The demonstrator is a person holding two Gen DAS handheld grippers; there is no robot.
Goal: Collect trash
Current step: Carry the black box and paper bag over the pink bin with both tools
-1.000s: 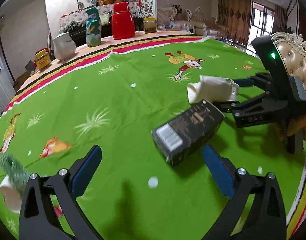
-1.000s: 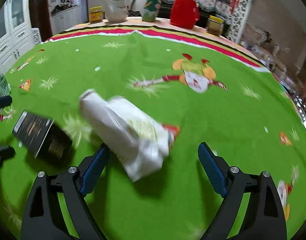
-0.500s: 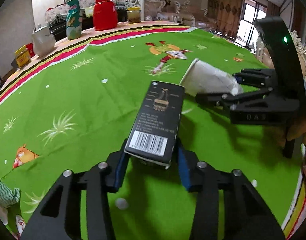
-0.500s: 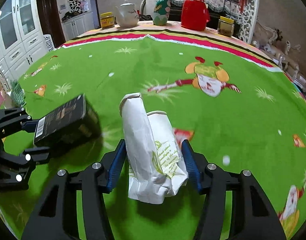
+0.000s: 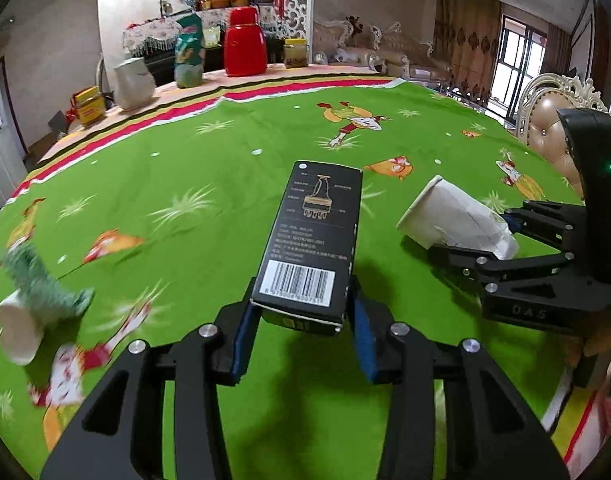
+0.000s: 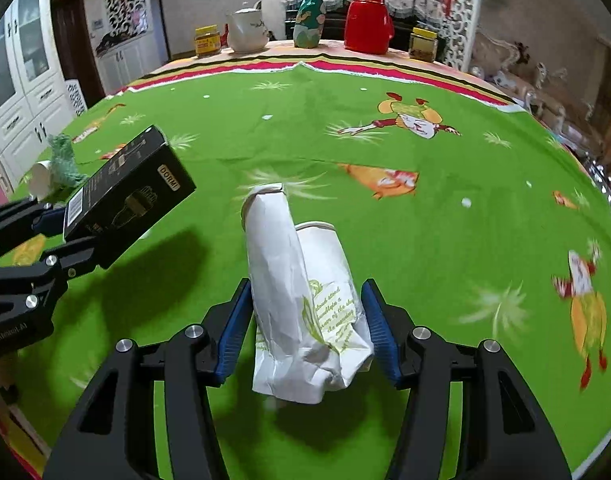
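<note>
A black carton with a barcode [image 5: 311,240] is held above the green tablecloth [image 5: 193,216], my left gripper [image 5: 301,320] shut on its near end. The same carton [image 6: 129,192] shows at the left of the right wrist view. Crushed white paper cups [image 6: 305,304] with green print are lifted off the cloth, and my right gripper [image 6: 307,316] is shut on them. In the left wrist view those cups [image 5: 453,220] stick out of the right gripper at the right. Another white paper cup with green netting [image 5: 29,300] lies on its side at the far left.
At the table's far edge stand a red flask [image 5: 245,42], a teal bag [image 5: 189,56], a white teapot [image 5: 133,82] and two yellow-lidded jars [image 6: 423,43]. A cream padded chair [image 5: 553,128] stands beyond the right edge. White cabinets [image 6: 21,92] line the left wall.
Both grippers went from open around their items lying on the cloth to shut on them. The carton and the cups now hang above the table, and both hands have shifted.
</note>
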